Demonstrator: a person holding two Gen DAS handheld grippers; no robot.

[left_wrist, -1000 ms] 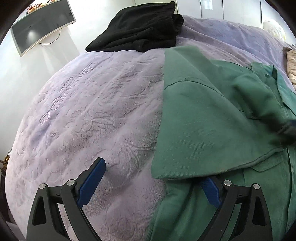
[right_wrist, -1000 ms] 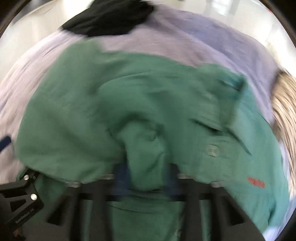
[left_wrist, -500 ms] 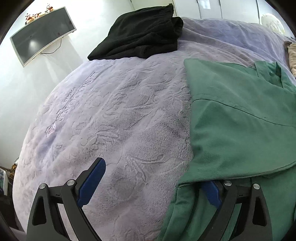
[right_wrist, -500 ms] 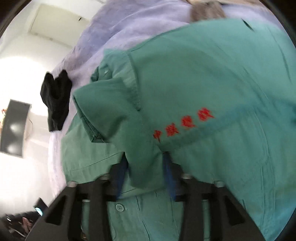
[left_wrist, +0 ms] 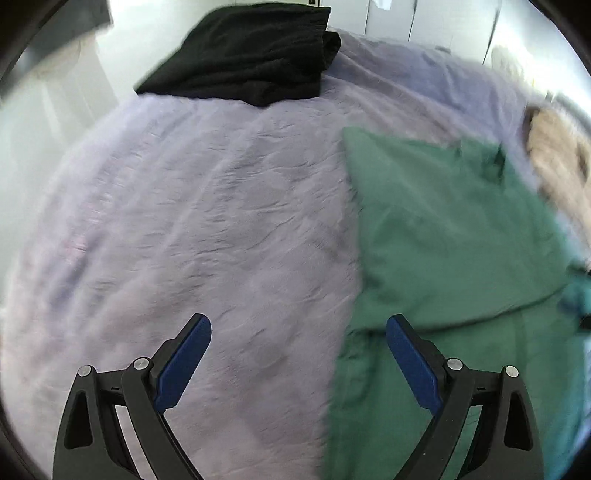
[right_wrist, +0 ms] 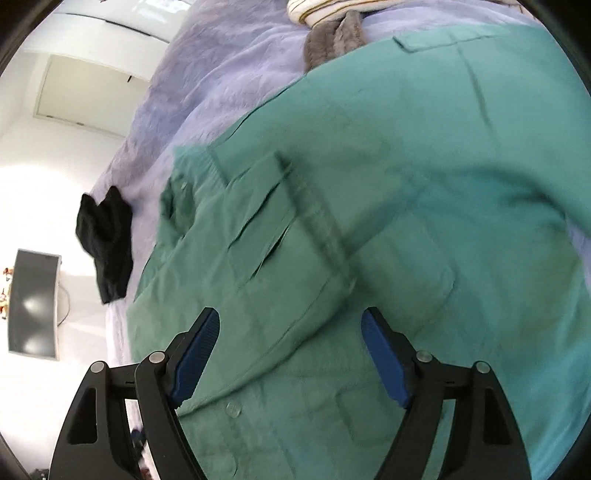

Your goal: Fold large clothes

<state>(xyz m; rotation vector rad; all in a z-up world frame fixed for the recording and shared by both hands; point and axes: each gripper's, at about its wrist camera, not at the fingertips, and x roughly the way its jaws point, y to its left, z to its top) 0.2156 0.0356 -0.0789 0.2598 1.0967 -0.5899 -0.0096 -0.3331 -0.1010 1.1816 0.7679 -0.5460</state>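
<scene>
A large green shirt [left_wrist: 443, 258] lies on the lilac bed cover [left_wrist: 203, 221], one side folded over its body. In the right wrist view the shirt [right_wrist: 369, 221] fills most of the frame, with a folded sleeve across the front. My left gripper [left_wrist: 297, 332] is open and empty, above the shirt's left edge; its right finger is over the cloth. My right gripper [right_wrist: 290, 328] is open and empty just above the shirt's front.
A folded black garment [left_wrist: 251, 51] lies at the far end of the bed; it also shows in the right wrist view [right_wrist: 107, 243]. Beige and grey clothes [right_wrist: 332, 33] lie beside the shirt. A wall screen [right_wrist: 33, 299] hangs beyond the bed.
My right gripper has opened and let go of the green sleeve, which now lies folded on the shirt. My left gripper has lifted back a little; it stays open.
</scene>
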